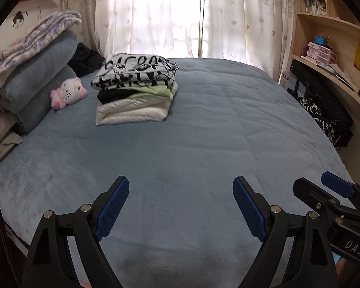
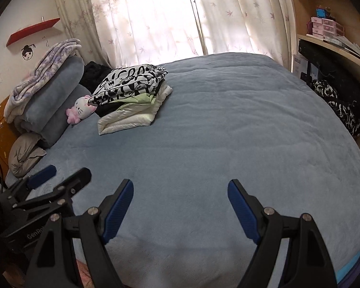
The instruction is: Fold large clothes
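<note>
A stack of folded clothes (image 1: 134,88) sits on the blue bed (image 1: 192,144), far left of centre, with a black-and-white printed garment on top and a white padded one at the bottom. It also shows in the right wrist view (image 2: 132,96). My left gripper (image 1: 180,189) is open and empty above the bed's near edge. My right gripper (image 2: 180,189) is open and empty beside it. The right gripper shows at the lower right of the left wrist view (image 1: 321,187). The left gripper shows at the lower left of the right wrist view (image 2: 64,172).
Rolled blue bedding (image 1: 36,81) with a patterned blanket, a grey pillow (image 1: 0,139) and a pink-white plush toy (image 1: 68,92) line the bed's left side. A black-and-white garment heap (image 1: 324,120) lies under the shelving desk (image 1: 336,81) at the right. Curtains (image 1: 192,16) hang behind.
</note>
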Demonstrator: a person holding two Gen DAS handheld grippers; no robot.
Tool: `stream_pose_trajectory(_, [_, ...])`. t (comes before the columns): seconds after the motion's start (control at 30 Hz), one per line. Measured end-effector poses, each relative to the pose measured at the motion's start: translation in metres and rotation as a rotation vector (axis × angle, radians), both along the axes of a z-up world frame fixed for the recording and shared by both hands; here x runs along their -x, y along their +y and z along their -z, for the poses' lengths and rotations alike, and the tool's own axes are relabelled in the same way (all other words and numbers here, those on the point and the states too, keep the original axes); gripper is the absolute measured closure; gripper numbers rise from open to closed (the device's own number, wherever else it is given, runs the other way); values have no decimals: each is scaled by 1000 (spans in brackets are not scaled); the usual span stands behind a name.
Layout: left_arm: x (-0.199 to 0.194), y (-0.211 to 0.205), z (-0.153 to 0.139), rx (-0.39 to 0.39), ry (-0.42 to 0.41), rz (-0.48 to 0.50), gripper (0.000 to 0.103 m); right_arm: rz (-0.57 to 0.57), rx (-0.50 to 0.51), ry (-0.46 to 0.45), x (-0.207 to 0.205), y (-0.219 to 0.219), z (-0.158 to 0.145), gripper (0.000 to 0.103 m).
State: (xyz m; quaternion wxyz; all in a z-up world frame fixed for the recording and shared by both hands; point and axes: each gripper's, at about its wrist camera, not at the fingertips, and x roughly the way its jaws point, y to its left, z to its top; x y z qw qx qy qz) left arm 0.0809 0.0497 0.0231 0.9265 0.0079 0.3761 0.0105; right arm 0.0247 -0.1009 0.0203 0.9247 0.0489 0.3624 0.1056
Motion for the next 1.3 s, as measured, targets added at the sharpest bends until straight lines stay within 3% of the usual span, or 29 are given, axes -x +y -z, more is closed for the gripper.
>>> stream_pose_trajectory(1.3, [14,2,-1,-2,12,3,16,8,-30,7,9,-6,4,22])
